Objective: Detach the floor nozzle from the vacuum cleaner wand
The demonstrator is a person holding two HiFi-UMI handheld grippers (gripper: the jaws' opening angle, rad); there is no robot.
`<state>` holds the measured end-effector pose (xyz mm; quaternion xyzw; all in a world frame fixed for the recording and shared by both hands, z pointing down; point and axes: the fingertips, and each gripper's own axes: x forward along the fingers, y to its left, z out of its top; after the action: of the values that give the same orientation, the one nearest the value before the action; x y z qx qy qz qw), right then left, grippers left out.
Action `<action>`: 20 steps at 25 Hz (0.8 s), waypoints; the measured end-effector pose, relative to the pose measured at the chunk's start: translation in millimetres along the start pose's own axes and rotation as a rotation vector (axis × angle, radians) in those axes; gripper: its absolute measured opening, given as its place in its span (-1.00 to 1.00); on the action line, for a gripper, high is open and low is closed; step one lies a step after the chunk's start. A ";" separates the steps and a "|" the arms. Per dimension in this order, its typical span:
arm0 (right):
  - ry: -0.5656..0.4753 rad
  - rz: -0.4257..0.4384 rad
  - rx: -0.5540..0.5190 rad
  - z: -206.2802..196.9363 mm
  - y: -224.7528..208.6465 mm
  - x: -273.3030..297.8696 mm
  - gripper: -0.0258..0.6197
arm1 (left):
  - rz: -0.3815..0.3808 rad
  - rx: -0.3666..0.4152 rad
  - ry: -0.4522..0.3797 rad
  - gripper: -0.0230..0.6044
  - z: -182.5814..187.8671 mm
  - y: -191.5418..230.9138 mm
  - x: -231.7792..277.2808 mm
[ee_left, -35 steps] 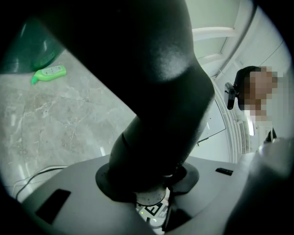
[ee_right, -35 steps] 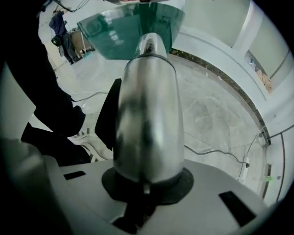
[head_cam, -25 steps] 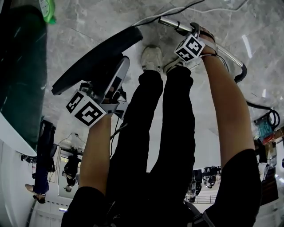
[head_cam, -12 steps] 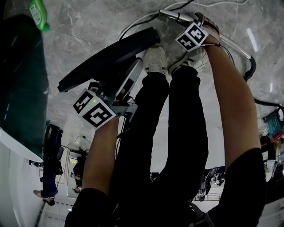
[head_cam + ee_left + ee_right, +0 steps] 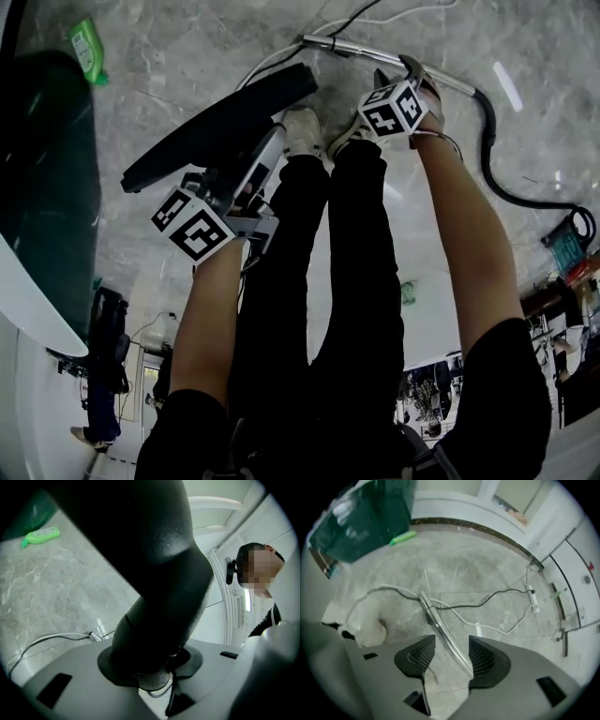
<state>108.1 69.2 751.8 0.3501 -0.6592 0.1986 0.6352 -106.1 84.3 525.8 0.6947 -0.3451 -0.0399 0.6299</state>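
**Floor nozzle, off the wand: handling note for the put-down**

- **Left tongs** (image 5: 150, 667): clamped on the thick black neck of the floor nozzle (image 5: 225, 122), with a pad pressed to each side. The nozzle is held up off the floor (image 5: 187, 56). Its long head slants away just beside the person's legs.
- **Right tongs** (image 5: 447, 656): pointing steeply down. The jaws have just been opening and stand wide, ribbed pads bare. The chrome wand (image 5: 440, 625) shows in the gap between them, but it lies on the floor below and neither pad touches it.
- **Around them:** a black hose (image 5: 487, 141) curls away from the wand's far end. A dark cable (image 5: 487, 599) and a white one cross the wand. The person's shoes (image 5: 302, 131) stand near the wand. A green bottle (image 5: 86, 47) lies well apart, by a dark bin.
- **Status (judged):** nozzle and wand look parted. What seems left is clearing the nozzle away and laying it down.
- **Handling (advised):**
  - Keep the left grip firm on the neck, since the head is long and will want to swing.
  - Carry it away from the legs and cables.
  - Lower it flat before letting go.
  - Lift the right tongs straight up so the pads do not nudge the wand or snag a cable.
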 end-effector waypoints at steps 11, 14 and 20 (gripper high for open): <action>-0.552 -0.076 0.675 76.0 -116.1 -381.7 -0.80 | -0.093 0.211 -0.051 -0.47 78.3 -239.5 -3.9; -0.655 -0.096 0.720 92.9 -133.0 -485.8 -0.87 | -0.097 0.295 -0.033 -0.47 87.0 -320.7 -22.4; -0.932 -0.172 0.787 133.2 -207.4 -663.9 -0.87 | -0.163 0.474 -0.090 -0.47 146.3 -480.0 -34.3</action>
<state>128.5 -26.3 50.4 0.6603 -0.7141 0.2009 0.1170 2.1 -36.8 49.8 0.8461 -0.3153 -0.0394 0.4280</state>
